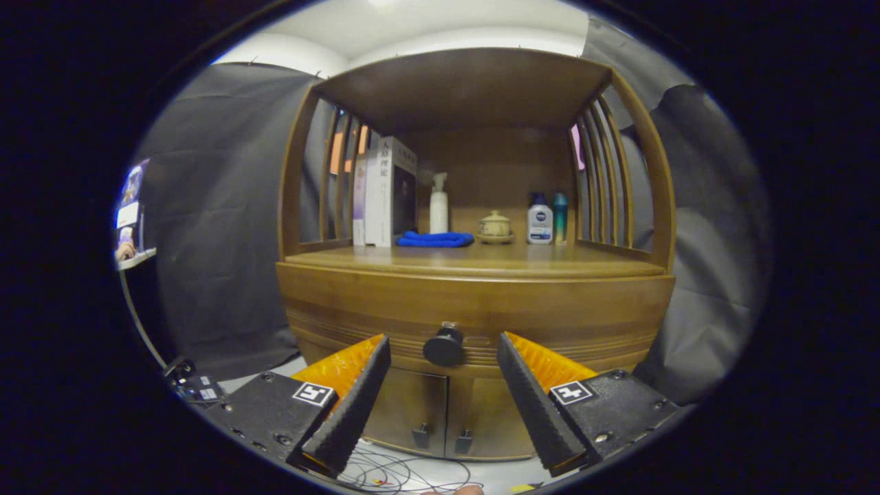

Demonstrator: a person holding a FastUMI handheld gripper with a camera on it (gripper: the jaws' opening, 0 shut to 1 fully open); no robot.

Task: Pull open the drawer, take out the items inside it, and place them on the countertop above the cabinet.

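Dim, warm-toned picture; the brightest light comes from the white ceiling [440, 27] overhead. The shelf recess above the counter [474, 261] sits in soft shadow, its top board dark. Fisheye bending bows the cabinet [474, 309] outward. The gripper [443, 347], spread wide, looks sharp

The cabinet [474, 302] occupies the frame centre. On its surface [481, 260], left to right: books [385, 192], cloth [435, 239], pump bottle [438, 204], lidded pot [494, 227], two bottles [548, 218]. The drawer knob [444, 347] sits below, between the spread-apart jaws of the gripper [443, 350].
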